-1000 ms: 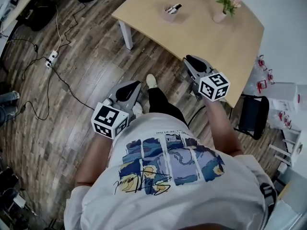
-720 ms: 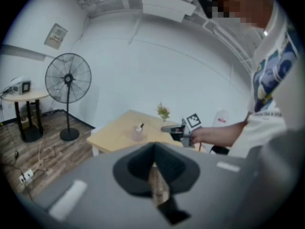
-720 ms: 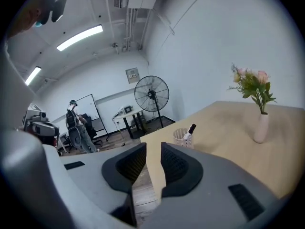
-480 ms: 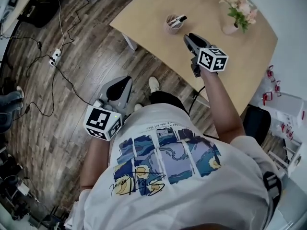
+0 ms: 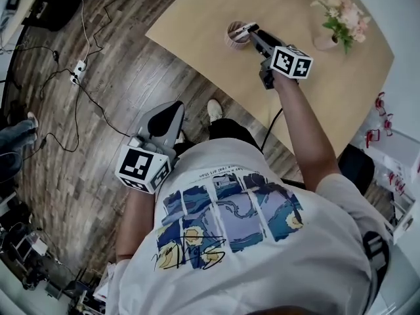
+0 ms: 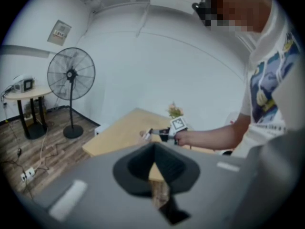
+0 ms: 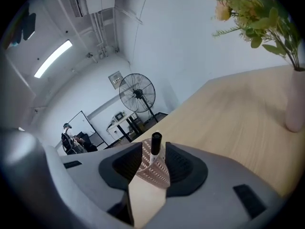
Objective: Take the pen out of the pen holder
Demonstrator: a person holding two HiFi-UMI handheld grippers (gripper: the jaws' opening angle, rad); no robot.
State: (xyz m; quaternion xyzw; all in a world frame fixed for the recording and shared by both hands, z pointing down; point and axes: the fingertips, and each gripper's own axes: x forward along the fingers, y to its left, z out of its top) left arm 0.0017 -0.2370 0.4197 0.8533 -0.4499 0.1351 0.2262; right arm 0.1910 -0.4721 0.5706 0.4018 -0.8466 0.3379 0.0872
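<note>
A brown pen holder (image 5: 235, 35) stands on the wooden table (image 5: 315, 90), with a pen (image 5: 247, 27) leaning out of its rim. My right gripper (image 5: 253, 34) reaches right up to the holder, and its jaws are opening. In the right gripper view the patterned holder (image 7: 152, 173) and the pen's black cap (image 7: 156, 141) show in the gap of my right gripper (image 7: 155, 151); the pads do not press on the pen. My left gripper (image 5: 173, 111) hangs over the floor, shut and empty. From the left gripper view, my left gripper (image 6: 153, 151) faces the table.
A vase of pink flowers (image 5: 341, 20) stands on the table to the right of the holder. Cables and a power strip (image 5: 80, 65) lie on the wood floor at the left. A dark chair (image 5: 357, 166) sits by the table's right edge. A standing fan (image 6: 71, 75) is behind.
My right gripper has travelled from the table's near edge across the top to the pen holder. The left gripper has shifted a little over the floor.
</note>
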